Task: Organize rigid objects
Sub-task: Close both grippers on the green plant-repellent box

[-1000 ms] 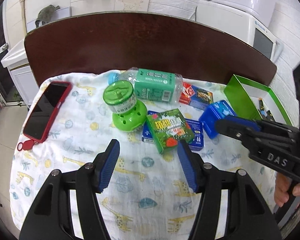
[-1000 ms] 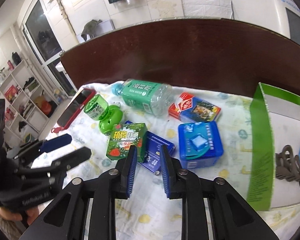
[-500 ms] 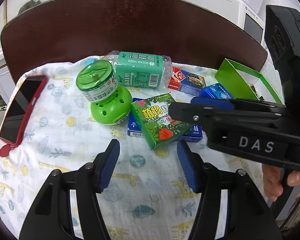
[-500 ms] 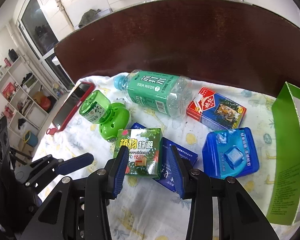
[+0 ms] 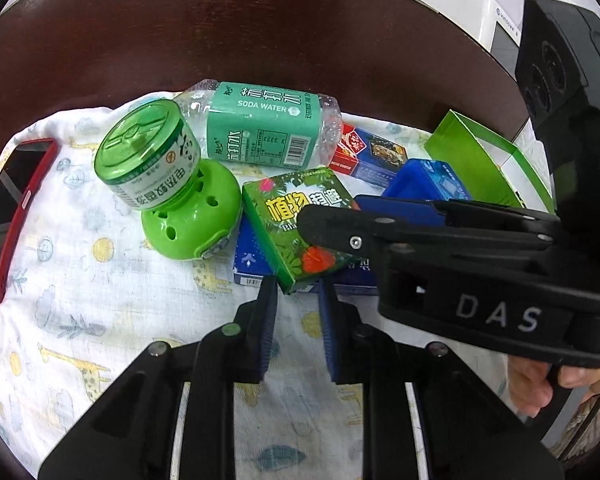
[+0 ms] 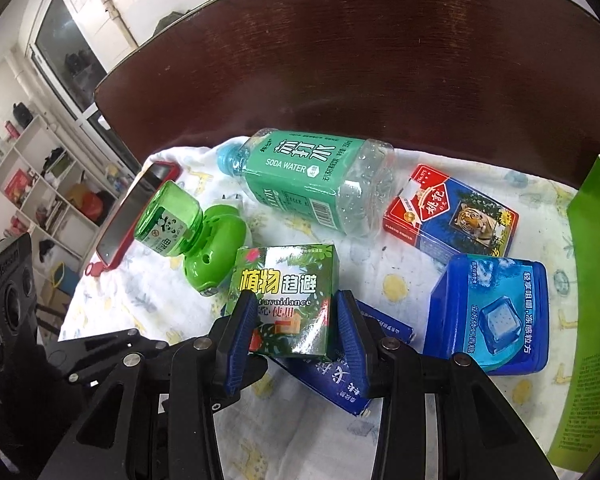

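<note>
On the giraffe-print cloth [image 6: 148, 304], both grippers meet at the green box [image 6: 286, 300].
Right gripper [image 6: 292, 322] straddles its sides, pads seemingly touching; left gripper [image 5: 298, 292] is closing on its near corner. Next, I judge: firm hold, then lift clear of the blue box [image 6: 340, 376] beneath.

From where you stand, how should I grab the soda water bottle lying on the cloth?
Grab the bottle across its labelled middle, coming from above. It lies on its side, so its round body could roll, and the middle is the widest bare part. Its cap end points toward the phone, with the green diffuser close in front, so low approaches look crowded.
</note>
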`<action>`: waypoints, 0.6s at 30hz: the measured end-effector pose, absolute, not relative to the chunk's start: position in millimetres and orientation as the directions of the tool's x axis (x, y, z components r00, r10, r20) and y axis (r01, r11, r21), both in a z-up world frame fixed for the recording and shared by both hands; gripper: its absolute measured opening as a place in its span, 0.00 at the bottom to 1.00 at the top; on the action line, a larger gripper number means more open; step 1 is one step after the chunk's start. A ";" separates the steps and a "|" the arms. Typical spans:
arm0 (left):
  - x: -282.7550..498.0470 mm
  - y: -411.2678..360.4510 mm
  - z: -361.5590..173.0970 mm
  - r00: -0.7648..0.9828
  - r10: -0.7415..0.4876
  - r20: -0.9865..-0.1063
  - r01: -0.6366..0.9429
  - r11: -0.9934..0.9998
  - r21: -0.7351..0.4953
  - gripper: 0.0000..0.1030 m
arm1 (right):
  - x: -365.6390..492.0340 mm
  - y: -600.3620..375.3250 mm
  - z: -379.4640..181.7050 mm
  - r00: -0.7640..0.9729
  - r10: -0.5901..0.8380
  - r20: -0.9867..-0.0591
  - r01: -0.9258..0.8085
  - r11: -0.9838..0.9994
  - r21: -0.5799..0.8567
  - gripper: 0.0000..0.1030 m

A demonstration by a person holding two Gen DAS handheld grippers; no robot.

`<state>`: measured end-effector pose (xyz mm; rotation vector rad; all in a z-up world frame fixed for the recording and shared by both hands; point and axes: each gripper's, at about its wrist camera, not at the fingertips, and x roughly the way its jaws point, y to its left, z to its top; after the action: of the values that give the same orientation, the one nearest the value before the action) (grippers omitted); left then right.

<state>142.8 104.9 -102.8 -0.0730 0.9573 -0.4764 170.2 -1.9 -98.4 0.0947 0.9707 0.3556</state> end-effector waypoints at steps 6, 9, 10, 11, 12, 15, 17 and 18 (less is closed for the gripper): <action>140.1 101.8 -101.3 0.503 -0.409 -0.761 0.372 0.898 -0.237 0.18 | 169.7 -3.1 -97.7 0.505 0.344 -0.791 -0.254 0.936 0.245 0.40; 136.3 96.6 -98.8 0.504 -0.404 -0.763 0.386 0.896 -0.220 0.18 | 164.5 -3.0 -94.7 0.510 0.340 -0.790 -0.258 0.937 0.236 0.40; 134.8 95.4 -97.5 0.507 -0.401 -0.763 0.388 0.897 -0.213 0.18 | 162.9 -2.9 -93.6 0.512 0.340 -0.789 -0.260 0.937 0.235 0.40; 133.2 94.8 -95.8 0.510 -0.399 -0.762 0.390 0.897 -0.208 0.18 | 161.1 -2.7 -92.2 0.515 0.341 -0.786 -0.262 0.936 0.234 0.40; 132.2 94.6 -93.8 0.513 -0.399 -0.760 0.391 0.897 -0.207 0.18 | 159.4 -2.2 -90.6 0.520 0.341 -0.783 -0.264 0.936 0.232 0.40; 127.3 93.6 -86.8 0.527 -0.395 -0.752 0.395 0.898 -0.194 0.18 | 152.5 -3.2 -83.1 0.537 0.344 -0.770 -0.276 0.934 0.225 0.40; 122.7 94.6 -81.2 0.536 -0.394 -0.747 0.401 0.897 -0.186 0.18 | 148.0 -5.4 -77.8 0.549 0.348 -0.760 -0.280 0.933 0.225 0.40; 120.2 93.3 -78.7 0.541 -0.393 -0.744 0.404 0.897 -0.180 0.18 | 145.6 -7.1 -75.1 0.554 0.349 -0.756 -0.281 0.933 0.225 0.40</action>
<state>120.2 93.3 -78.7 0.0142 0.8801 -0.4735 145.6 -7.1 -75.1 0.0815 0.9104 0.3727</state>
